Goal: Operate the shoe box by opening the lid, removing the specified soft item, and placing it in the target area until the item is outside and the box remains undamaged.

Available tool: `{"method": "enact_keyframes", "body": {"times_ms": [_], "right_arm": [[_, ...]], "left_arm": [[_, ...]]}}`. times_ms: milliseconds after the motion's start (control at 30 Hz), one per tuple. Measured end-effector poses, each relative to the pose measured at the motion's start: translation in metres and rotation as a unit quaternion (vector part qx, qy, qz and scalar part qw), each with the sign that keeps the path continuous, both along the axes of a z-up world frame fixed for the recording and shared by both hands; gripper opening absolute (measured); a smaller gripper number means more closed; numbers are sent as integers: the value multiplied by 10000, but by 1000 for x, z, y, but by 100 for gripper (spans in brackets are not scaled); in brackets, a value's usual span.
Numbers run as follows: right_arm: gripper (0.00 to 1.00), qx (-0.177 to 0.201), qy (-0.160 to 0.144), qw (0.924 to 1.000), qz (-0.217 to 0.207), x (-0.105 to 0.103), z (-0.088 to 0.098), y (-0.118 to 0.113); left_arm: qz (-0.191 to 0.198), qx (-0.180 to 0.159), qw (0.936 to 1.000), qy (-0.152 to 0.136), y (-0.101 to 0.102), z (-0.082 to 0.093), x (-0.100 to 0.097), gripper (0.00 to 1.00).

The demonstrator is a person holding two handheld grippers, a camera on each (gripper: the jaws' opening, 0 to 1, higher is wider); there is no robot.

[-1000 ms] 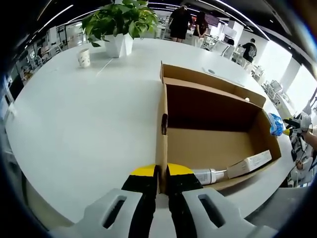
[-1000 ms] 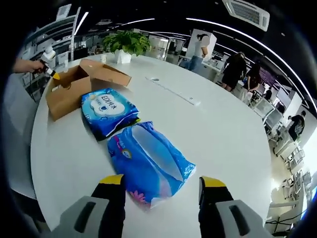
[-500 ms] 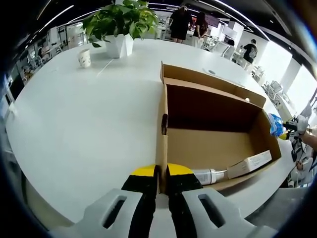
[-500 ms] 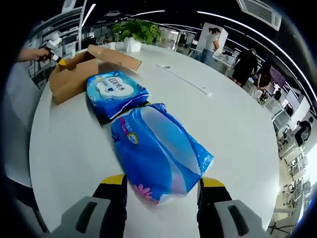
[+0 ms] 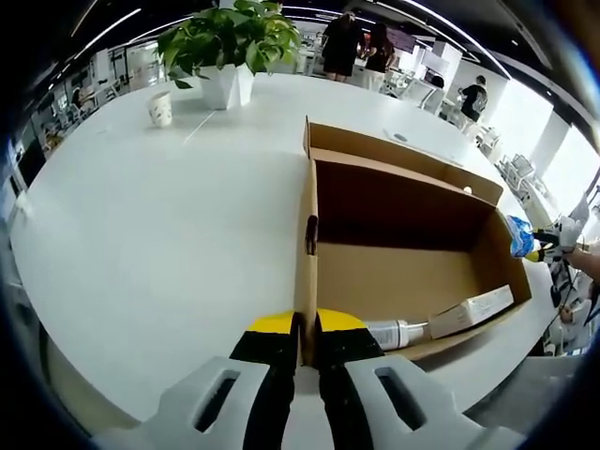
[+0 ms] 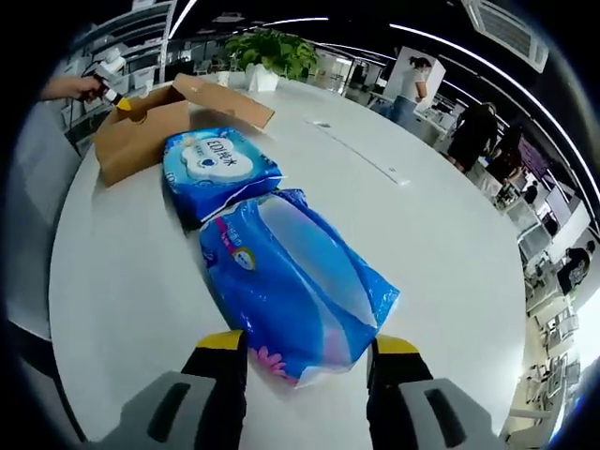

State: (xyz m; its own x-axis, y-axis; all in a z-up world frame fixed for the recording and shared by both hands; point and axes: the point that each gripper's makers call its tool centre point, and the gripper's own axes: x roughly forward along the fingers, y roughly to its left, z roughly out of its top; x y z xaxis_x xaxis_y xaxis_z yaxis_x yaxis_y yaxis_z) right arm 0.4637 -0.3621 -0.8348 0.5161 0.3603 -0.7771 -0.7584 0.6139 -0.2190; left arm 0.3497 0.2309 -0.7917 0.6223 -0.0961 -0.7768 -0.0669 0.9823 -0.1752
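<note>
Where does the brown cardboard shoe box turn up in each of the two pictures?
Left gripper view: the open brown cardboard shoe box sits centre to right, its near wall clamped between the left gripper.
Right gripper view: the same box lies small at upper left, beyond the two blue soft packs.
Shared landmark: the leafy green plant in a white pot, on the white table behind the box.

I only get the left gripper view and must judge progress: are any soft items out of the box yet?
Observer: Yes. Two blue soft packs lie on the table beside the cardboard box.
Operator: Where's the right gripper?
Observer: The right gripper is open, its jaws astride the nearer pack's end.
Operator: The other pack?
Observer: The farther pack lies between the nearer one and the box.
</note>
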Motion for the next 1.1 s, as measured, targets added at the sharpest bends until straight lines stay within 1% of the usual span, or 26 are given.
{"method": "enact_keyframes", "body": {"times_ms": [267, 533, 667, 767, 900, 967, 1100], "right_arm": [[50, 2, 15, 10000, -76, -2, 1, -1], [50, 11, -55, 9998, -171, -8, 10, 0], [51, -1, -85, 9998, -177, -14, 16, 2], [52, -4, -99, 9998, -187, -18, 20, 3], [53, 18, -168, 9996, -207, -22, 27, 5], [53, 40, -236, 9996, -164, -27, 34, 10], [53, 73, -318, 9994, -115, -31, 43, 17]], "left_arm": [[-6, -14, 10000, -11, 0, 0, 0, 4], [-83, 123, 9999, -10, 0, 0, 2, 4], [-88, 118, 9999, -22, 0, 0, 2, 4], [-237, 238, 9994, -115, 0, 0, 3, 4], [-468, 433, 9978, -168, -1, 2, 4, 5], [-574, 526, 9968, -193, -1, 2, 5, 5], [-594, 518, 9967, -189, -1, 2, 5, 5]]}}
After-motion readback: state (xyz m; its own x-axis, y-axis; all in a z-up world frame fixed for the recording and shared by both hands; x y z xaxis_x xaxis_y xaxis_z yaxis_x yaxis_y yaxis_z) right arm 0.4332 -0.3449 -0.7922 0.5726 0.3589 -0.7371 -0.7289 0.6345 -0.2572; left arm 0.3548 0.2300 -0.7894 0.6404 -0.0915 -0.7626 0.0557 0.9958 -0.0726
